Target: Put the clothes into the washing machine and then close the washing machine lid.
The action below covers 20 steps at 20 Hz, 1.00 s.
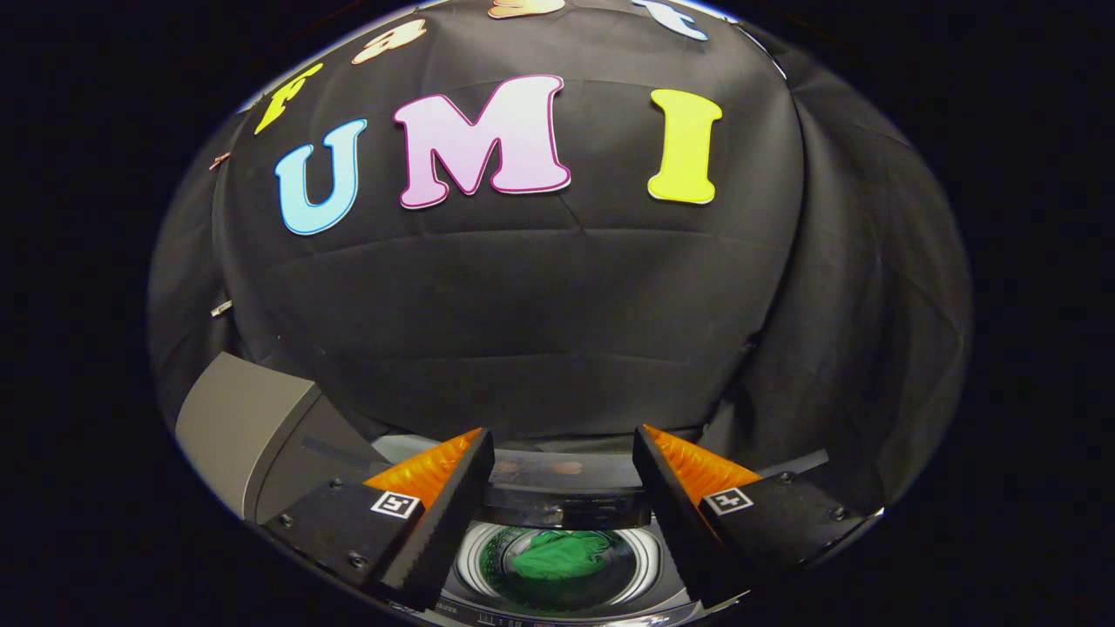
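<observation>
My gripper (562, 431) is open with nothing between its fingers, which stand wide apart above the washing machine (566, 475). Between and below the fingers the round drum opening (475, 557) shows, with a green piece of clothing (557, 562) lying inside it. A grey panel (244, 427), which looks like the machine's raised lid, stands tilted to the left of the left finger. The machine's back edge runs just ahead of the fingertips.
The booth's black cloth wall (523, 305) hangs close behind the machine and folds round on the right side (854, 305). A small clip (221, 307) sits on the cloth at the left.
</observation>
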Available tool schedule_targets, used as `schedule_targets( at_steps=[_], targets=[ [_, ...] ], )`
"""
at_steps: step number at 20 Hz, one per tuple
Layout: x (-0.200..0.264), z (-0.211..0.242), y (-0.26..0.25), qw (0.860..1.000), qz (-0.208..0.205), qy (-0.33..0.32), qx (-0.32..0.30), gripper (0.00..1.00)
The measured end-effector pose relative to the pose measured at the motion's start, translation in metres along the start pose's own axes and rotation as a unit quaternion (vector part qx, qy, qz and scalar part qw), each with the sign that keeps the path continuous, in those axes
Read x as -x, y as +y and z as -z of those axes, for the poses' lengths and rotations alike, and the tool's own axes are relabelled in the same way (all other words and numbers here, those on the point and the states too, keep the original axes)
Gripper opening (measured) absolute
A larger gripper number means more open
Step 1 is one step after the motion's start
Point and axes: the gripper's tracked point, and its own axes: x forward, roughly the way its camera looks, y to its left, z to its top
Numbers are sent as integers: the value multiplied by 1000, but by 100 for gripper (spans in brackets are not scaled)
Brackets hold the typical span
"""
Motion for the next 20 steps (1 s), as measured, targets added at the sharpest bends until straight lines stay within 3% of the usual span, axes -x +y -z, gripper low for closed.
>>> schedule_targets(
  at_steps=[15, 18, 20],
  targets=[
    [-4, 14, 9, 1000, -16, 16, 3, 100],
    [-17, 36, 10, 998, -17, 54, -1, 100],
    [-24, 71, 6, 993, -7, 122, 8, 99]
  ],
)
